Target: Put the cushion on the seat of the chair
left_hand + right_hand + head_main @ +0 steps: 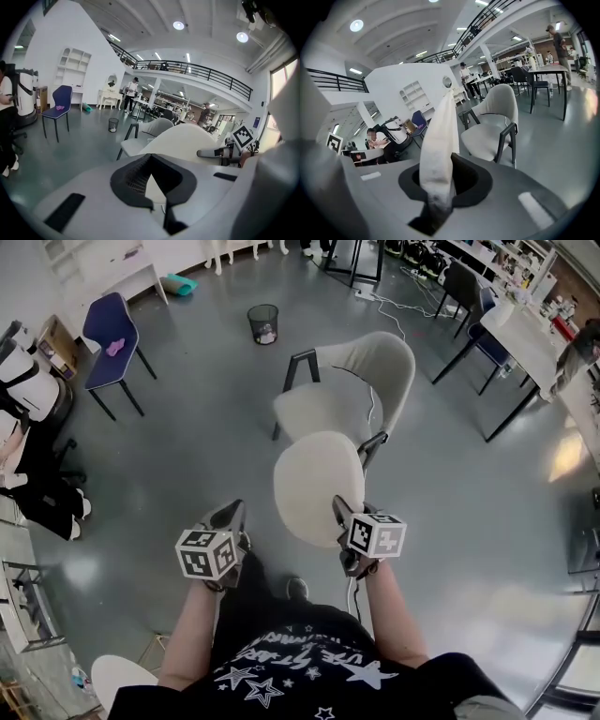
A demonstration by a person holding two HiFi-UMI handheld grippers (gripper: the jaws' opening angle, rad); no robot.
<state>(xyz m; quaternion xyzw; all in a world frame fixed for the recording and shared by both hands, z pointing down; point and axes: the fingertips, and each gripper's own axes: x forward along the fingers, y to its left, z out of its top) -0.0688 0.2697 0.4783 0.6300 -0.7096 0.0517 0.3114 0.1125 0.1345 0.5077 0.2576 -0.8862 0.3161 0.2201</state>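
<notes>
- Nearest the body, the left gripper (231, 518) is kept clenched on nothing, its jaw tips met. It is carried just beside the cushion's left edge without touching it, and is judged to be kept ready to steady the pad.
- Beside it, the right gripper (340, 512) is clamped on the near right rim of the round cream cushion (317, 486). Only the rim is pinched, so most of the pad is left free to be laid flat.
- Ahead of both grippers, the cushion is held in the air above the grey floor (187, 456), short of the chair and not yet on it.
- Just beyond, the cream armchair (375, 362) is found with its seat (323, 413) bare, so nothing need be cleared before the cushion is lowered.
- Farther off, a mesh wastebasket (263, 322) and a blue chair (112, 338) are set well apart from the armchair, and the approach is judged unobstructed.
</notes>
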